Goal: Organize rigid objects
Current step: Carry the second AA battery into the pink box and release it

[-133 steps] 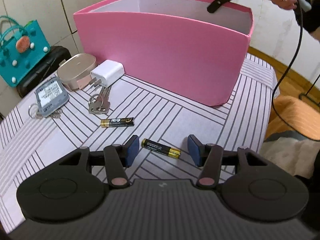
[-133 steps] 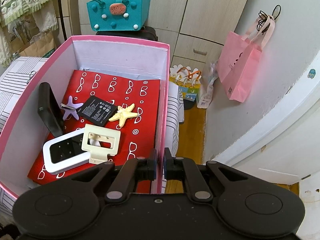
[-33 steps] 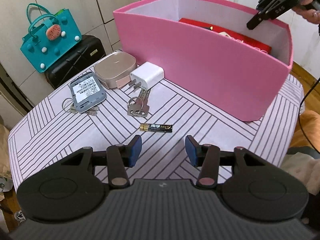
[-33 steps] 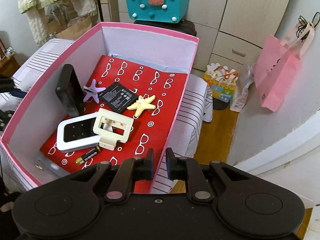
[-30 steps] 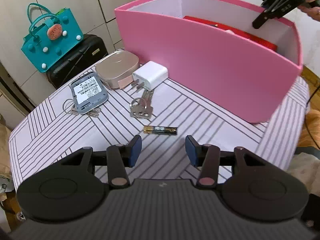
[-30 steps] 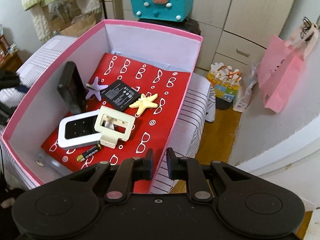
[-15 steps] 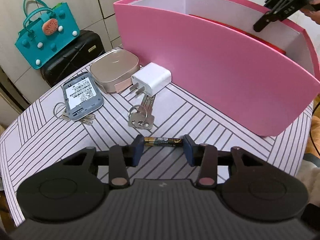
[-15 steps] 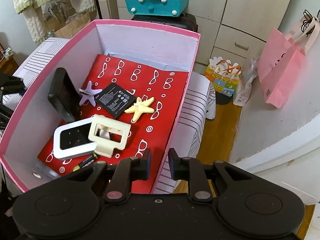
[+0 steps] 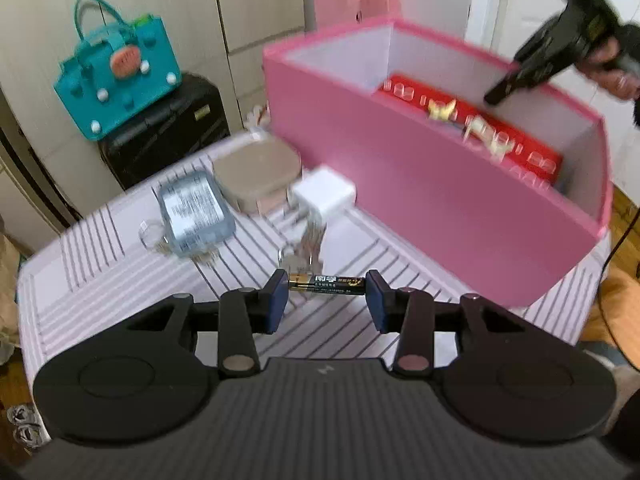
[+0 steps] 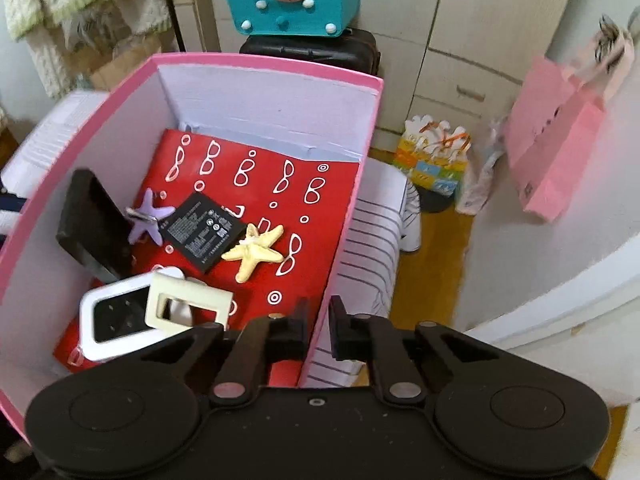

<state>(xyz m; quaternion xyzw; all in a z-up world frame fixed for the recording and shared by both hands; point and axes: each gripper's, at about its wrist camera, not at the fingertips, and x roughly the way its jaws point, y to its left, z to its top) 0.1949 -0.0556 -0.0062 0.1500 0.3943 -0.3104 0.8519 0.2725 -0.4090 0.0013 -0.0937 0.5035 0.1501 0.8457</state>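
Note:
A black-and-gold battery [image 9: 326,283] is held end to end between the blue pads of my left gripper [image 9: 326,294], a little above the striped table [image 9: 100,248]. Ahead to the right stands the pink box [image 9: 440,208]. My right gripper [image 10: 319,322] straddles that box's right wall [image 10: 352,208]; its jaws are closing, and the pads meet the wall between them. Inside the box, on red paper, lie a black phone [image 10: 92,228], a purple starfish [image 10: 148,216], a flat black battery pack [image 10: 202,232], a yellow starfish [image 10: 256,252], a white device [image 10: 112,320] and a cream frame [image 10: 188,304].
On the table lie a white charger [image 9: 324,196], keys [image 9: 304,252], a grey device [image 9: 196,212] and a round rose-gold case [image 9: 256,168]. Behind the table are a teal bag [image 9: 116,84] and a black suitcase [image 9: 160,128]. A pink bag [image 10: 556,152] hangs on the wall.
My left gripper came down over the battery, shut on its two ends and lifted it off the table. The right gripper's jaws narrowed on the box wall.

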